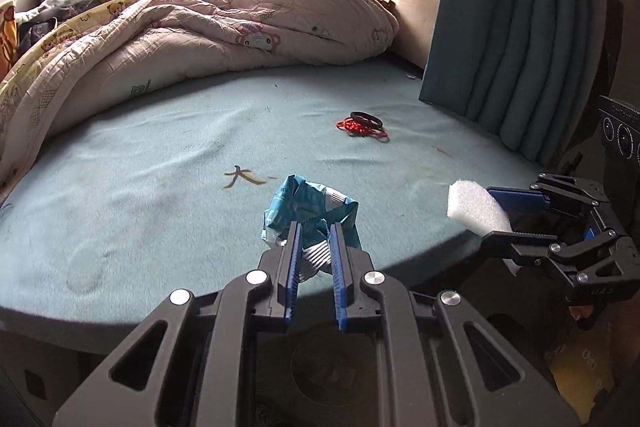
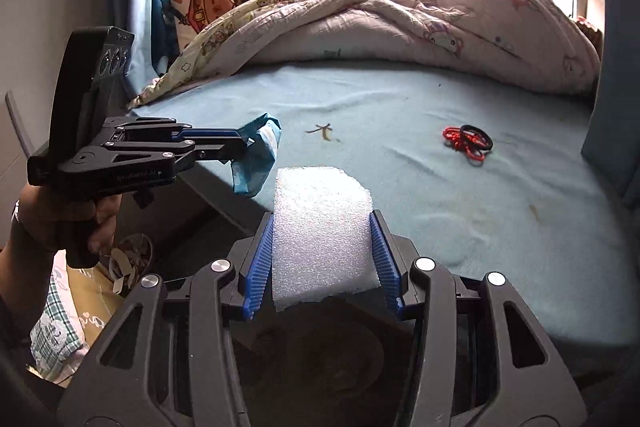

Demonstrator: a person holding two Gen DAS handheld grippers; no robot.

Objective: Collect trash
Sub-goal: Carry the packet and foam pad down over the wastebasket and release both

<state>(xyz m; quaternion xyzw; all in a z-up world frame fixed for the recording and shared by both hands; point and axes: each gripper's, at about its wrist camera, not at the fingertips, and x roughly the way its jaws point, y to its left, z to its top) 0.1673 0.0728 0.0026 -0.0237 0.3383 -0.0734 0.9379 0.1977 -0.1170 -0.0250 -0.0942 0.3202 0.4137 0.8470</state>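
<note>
My left gripper (image 1: 314, 227) is shut on a crumpled blue and white wrapper (image 1: 308, 205) and holds it over the front edge of the bed; it also shows at the left of the right wrist view (image 2: 244, 143) with the wrapper (image 2: 256, 163) hanging from it. My right gripper (image 2: 322, 219) is shut on a white foam piece (image 2: 322, 235) above the bed's edge; it shows at the right of the left wrist view (image 1: 486, 213) with the foam (image 1: 474, 207). A dried banana peel (image 1: 242, 177) (image 2: 324, 133) lies on the light blue sheet (image 1: 160, 195).
A tangle of red cord and black hair bands (image 1: 364, 125) (image 2: 468, 143) lies farther back on the bed. A rumpled quilt (image 1: 200, 39) covers the far half. A teal curtain (image 1: 520, 27) hangs at the right. Below the bed's edge sits a dark round bin (image 2: 320, 359).
</note>
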